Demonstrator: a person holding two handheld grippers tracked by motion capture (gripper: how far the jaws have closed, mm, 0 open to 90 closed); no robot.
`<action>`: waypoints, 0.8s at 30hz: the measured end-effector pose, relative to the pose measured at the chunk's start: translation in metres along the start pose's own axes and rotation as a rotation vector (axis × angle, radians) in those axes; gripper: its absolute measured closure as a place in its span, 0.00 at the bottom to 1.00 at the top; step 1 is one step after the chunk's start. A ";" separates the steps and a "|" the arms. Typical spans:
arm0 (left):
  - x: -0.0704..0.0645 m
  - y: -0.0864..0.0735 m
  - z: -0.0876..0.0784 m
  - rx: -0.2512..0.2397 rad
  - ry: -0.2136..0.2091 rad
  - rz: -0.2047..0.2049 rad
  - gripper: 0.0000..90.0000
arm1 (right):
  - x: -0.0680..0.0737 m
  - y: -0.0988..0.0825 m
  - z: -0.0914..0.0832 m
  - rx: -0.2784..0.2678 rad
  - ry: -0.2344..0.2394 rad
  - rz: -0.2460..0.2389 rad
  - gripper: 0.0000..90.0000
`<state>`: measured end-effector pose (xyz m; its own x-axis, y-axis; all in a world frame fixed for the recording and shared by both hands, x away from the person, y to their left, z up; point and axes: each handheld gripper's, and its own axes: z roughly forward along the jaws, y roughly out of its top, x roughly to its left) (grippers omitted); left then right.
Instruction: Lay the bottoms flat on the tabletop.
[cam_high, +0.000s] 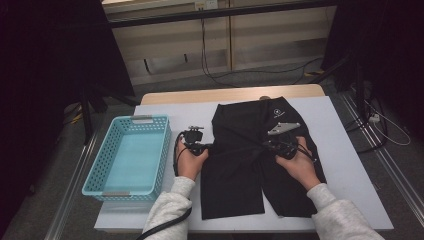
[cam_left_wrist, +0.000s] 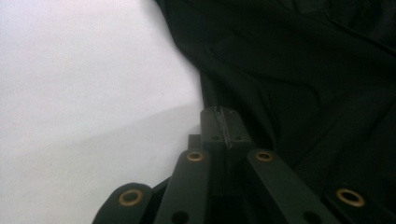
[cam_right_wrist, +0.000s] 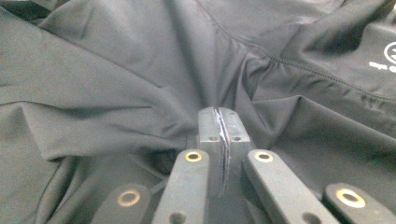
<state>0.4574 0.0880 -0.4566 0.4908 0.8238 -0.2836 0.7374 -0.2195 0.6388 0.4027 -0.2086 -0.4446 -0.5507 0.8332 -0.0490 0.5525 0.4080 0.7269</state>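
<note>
Shorts (cam_high: 260, 155) in black are lying flat on the white table (cam_high: 345, 150), just right of the turquoise basket (cam_high: 127, 155). At the shorts' left edge the left gripper (cam_high: 207, 148) is pinching the hem, jaws pressed together on the fabric. Over the middle of the shorts the right gripper (cam_high: 267, 145) is clamping a bunched fold, with creases in the cloth running toward its closed jaws.
</note>
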 end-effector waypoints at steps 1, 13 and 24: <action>0.000 0.000 -0.001 0.003 0.000 -0.007 1.00 | 0.000 0.000 0.000 -0.001 0.005 0.003 0.99; 0.017 -0.001 -0.031 -0.070 0.041 -0.069 1.00 | 0.001 -0.001 0.000 0.005 -0.008 -0.008 0.99; 0.015 -0.006 -0.021 -0.028 0.044 -0.040 1.00 | -0.029 -0.003 -0.022 -0.061 -0.052 0.071 0.63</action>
<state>0.4503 0.1125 -0.4491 0.4401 0.8540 -0.2777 0.7424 -0.1720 0.6475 0.4035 -0.2426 -0.4298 -0.4773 0.8782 -0.0306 0.5486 0.3250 0.7703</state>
